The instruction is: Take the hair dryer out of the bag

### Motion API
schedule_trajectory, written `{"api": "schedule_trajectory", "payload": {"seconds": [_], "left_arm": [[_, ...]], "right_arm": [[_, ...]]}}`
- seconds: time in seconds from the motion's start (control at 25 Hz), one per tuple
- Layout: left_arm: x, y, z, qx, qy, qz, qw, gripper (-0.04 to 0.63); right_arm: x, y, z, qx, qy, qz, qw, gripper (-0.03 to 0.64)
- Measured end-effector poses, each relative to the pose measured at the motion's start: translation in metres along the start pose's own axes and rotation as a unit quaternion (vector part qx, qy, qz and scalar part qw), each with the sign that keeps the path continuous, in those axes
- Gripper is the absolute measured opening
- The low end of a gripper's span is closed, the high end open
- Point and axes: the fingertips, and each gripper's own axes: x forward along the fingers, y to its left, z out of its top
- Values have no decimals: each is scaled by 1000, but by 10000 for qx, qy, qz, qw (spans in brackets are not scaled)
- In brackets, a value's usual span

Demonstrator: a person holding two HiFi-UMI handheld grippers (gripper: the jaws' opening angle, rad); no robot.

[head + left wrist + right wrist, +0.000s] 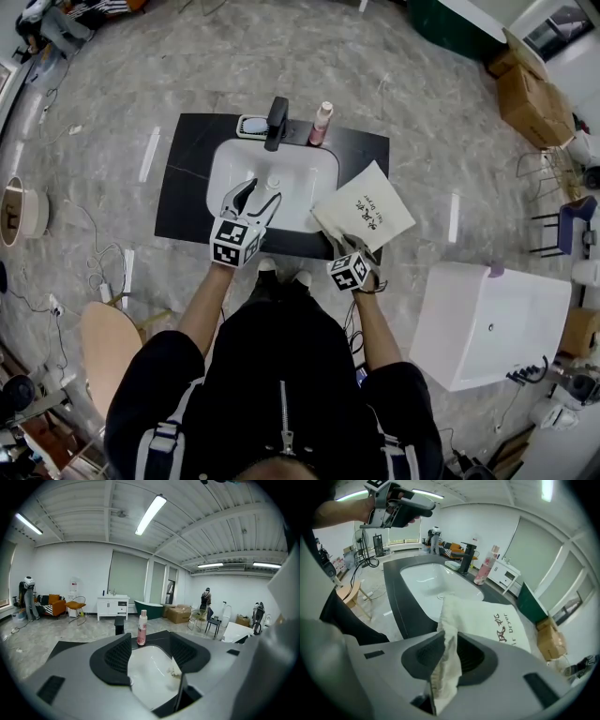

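Observation:
A cream cloth bag (366,217) with dark print lies flat on the right side of the black counter (187,187), one corner hanging over the white sink (234,164). My right gripper (344,247) is at the bag's near edge. In the right gripper view its jaws (447,656) are shut on a bunched fold of the bag (497,620). My left gripper (251,194) hovers over the sink's near side, open and holding nothing (150,656). The hair dryer itself is not in sight.
A black faucet (277,122), a pink bottle (322,123) and a soap dish (251,126) stand along the counter's far edge. A white tub (487,323) sits on the floor to the right and a wooden stool (111,347) to the left.

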Motion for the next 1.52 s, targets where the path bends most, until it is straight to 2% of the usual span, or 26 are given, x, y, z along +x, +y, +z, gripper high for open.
{"api": "schedule_trajectory", "payload": {"seconds": [0.08,0.4,0.6,0.92,1.08,1.24,1.52], "left_arm": [[1,-2,0,-2,17,-32,10000,263],[4,-10,-9,-9,120,-166,9998,264],[6,-15,-14,-11,188,-266,9995,264],[16,-36,-32,-30,504,-737,9960,263],[22,-64,-55,-84,788,-1228,9893,262],[27,-91,-77,-44,1077,-1564,9818,262],[43,-130,-99,146,1468,-2236,9635,262]], "right_arm": [[-2,0,1,63,-14,23,10000,52],[-13,-9,12,670,-307,191,9971,41],[-30,-26,29,1427,-648,390,9869,38],[-48,-56,46,1883,-1077,552,9746,37],[-53,-63,49,1963,-1205,644,9710,37],[-58,-67,49,1993,-1295,725,9686,37],[-62,-75,46,2189,-1385,850,9621,37]]}}
